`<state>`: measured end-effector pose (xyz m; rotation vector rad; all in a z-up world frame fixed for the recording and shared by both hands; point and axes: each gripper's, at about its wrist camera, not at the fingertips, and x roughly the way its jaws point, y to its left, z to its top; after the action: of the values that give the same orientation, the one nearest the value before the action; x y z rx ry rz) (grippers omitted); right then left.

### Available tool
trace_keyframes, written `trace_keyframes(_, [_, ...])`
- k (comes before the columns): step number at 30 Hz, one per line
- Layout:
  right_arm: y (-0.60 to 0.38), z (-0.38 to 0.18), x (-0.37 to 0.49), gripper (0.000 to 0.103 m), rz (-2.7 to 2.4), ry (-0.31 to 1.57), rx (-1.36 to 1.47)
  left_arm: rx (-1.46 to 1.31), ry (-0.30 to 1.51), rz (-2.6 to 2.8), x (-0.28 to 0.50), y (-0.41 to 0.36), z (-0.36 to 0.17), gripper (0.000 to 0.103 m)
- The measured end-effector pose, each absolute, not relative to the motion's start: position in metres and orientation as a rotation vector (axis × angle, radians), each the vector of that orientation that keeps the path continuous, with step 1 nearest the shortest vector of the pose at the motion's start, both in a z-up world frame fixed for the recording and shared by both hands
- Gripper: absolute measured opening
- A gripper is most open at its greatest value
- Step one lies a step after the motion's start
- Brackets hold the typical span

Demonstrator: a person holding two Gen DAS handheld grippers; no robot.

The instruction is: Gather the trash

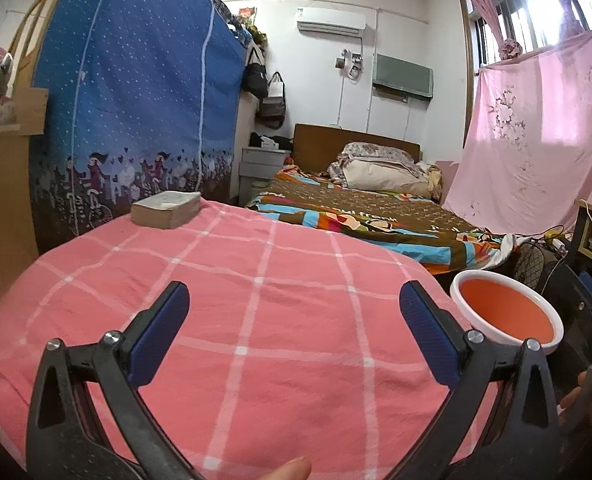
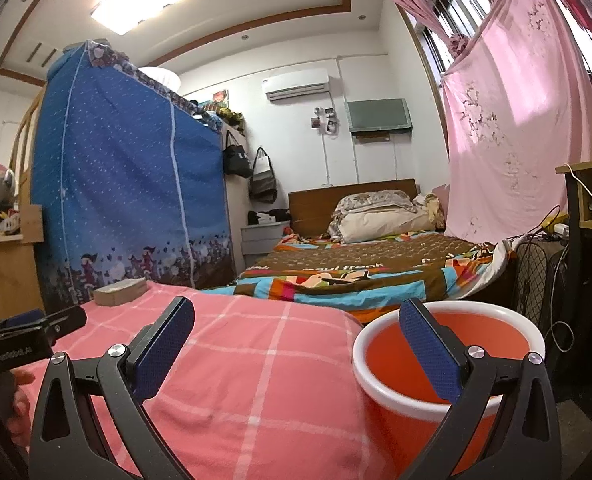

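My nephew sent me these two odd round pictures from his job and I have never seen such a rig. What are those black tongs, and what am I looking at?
The tongs are hand-held grippers, one per hand, each with a camera looking along its fingers. One picture is from the left gripper, the other from the right gripper. Both are open and hold nothing. Below lies a pink checked cloth with a thick book at its far edge. Beside it stands an orange bin with a white rim, apparently empty.
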<state>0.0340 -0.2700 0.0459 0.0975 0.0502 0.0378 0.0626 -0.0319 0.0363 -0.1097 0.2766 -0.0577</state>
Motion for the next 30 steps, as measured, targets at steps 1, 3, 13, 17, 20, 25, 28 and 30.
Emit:
trace_keyframes(1, [-0.269,0.045,0.032,0.103,0.039,0.051,0.096,-0.107,0.272,-0.054,0.06,-0.031,0.035,0.103])
trace_keyframes(3, [-0.266,0.042,0.028,0.103,0.037,0.053,0.09,-0.095,0.263,-0.044,0.056,-0.029,0.032,0.103])
trace_keyframes(13, [-0.261,0.033,0.011,0.103,0.004,0.05,0.076,-0.069,0.237,-0.038,0.039,-0.024,0.022,0.103])
trace_keyframes(17, [-0.26,0.028,0.006,0.103,-0.011,0.058,0.06,-0.055,0.23,-0.037,0.034,-0.025,0.018,0.103])
trace_keyframes(20, [-0.259,0.024,0.004,0.103,-0.019,0.069,0.048,-0.046,0.22,-0.034,0.03,-0.024,0.015,0.103])
trace_keyframes(25, [-0.255,0.016,0.002,0.103,-0.025,0.088,0.027,-0.052,0.216,-0.033,0.025,-0.022,0.01,0.103])
trace_keyframes(28, [-0.254,0.012,0.002,0.103,-0.023,0.1,0.016,-0.05,0.217,-0.03,0.024,-0.022,0.007,0.103])
trace_keyframes(30, [-0.253,0.011,0.002,0.103,-0.023,0.102,0.009,-0.05,0.219,-0.028,0.024,-0.021,0.005,0.103])
